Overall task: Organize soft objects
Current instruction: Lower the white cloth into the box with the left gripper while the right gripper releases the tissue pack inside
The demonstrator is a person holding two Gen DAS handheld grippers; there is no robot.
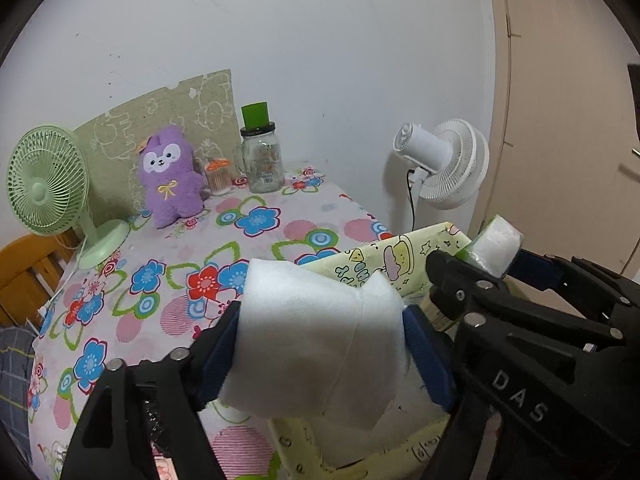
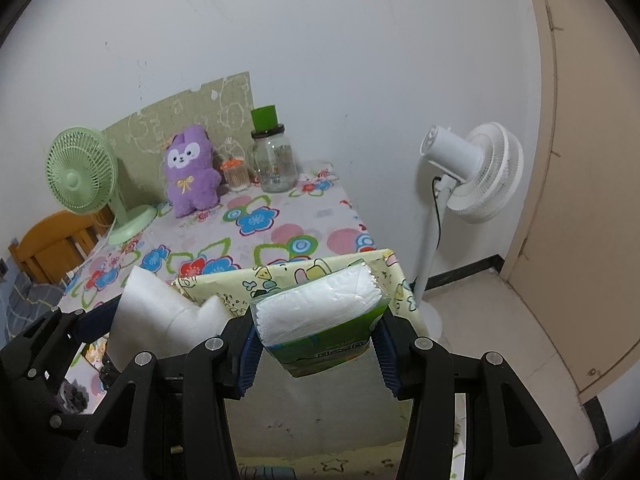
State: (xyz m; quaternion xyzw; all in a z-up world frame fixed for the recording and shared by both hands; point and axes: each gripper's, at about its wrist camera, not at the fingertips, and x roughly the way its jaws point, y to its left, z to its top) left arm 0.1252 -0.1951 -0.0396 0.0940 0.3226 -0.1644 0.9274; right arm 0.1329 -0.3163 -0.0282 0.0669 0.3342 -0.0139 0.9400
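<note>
A folded white foam piece [image 1: 304, 360] sits between the blue pads of my left gripper [image 1: 322, 312], which touch it on both sides and hold it in the air. It hangs over the near left part of a yellow cartoon-print box [image 1: 400, 256]. My right gripper [image 2: 316, 320] is shut on a green tissue pack [image 2: 320, 304] with its white tissues showing, held above the open box [image 2: 224, 284]. The same foam piece [image 2: 156, 312] shows to the left in the right wrist view. A purple plush toy [image 1: 170, 178] stands upright at the back of the table.
The table has a flowered cloth [image 1: 180, 240]. A green desk fan [image 1: 48, 184], a glass jar with a green lid [image 1: 262, 164] and a small toothpick holder [image 1: 218, 178] stand at the back. A white standing fan [image 2: 472, 168] is beside the table, a wooden chair [image 1: 24, 272] at the left.
</note>
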